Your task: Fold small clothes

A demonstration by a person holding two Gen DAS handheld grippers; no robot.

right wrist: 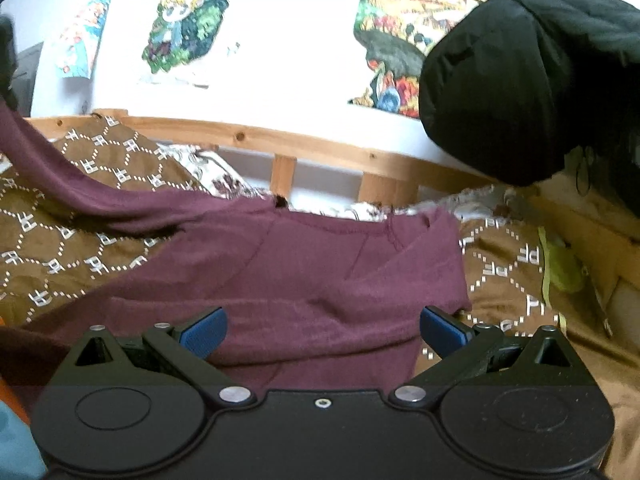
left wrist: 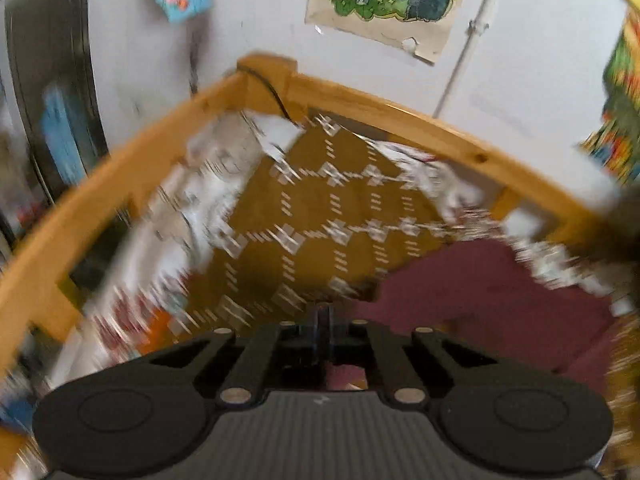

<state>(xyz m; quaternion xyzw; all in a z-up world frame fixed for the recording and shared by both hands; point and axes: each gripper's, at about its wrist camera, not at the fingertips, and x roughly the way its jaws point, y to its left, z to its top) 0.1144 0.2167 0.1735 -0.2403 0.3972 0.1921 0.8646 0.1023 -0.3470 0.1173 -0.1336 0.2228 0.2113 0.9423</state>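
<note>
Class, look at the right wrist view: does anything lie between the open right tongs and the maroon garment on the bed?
Nothing visible does. The right tongs stand open directly over the maroon garment, which lies spread on the brown patterned blanket. The black bundle sits up to the right, out of the path.

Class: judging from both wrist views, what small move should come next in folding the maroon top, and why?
Probably carry the left tool across toward the right tool. The left looks shut, and one end of the top rises up and out of the right view as if lifted, while the right is open over the top's flat body on the bedspread.
</note>
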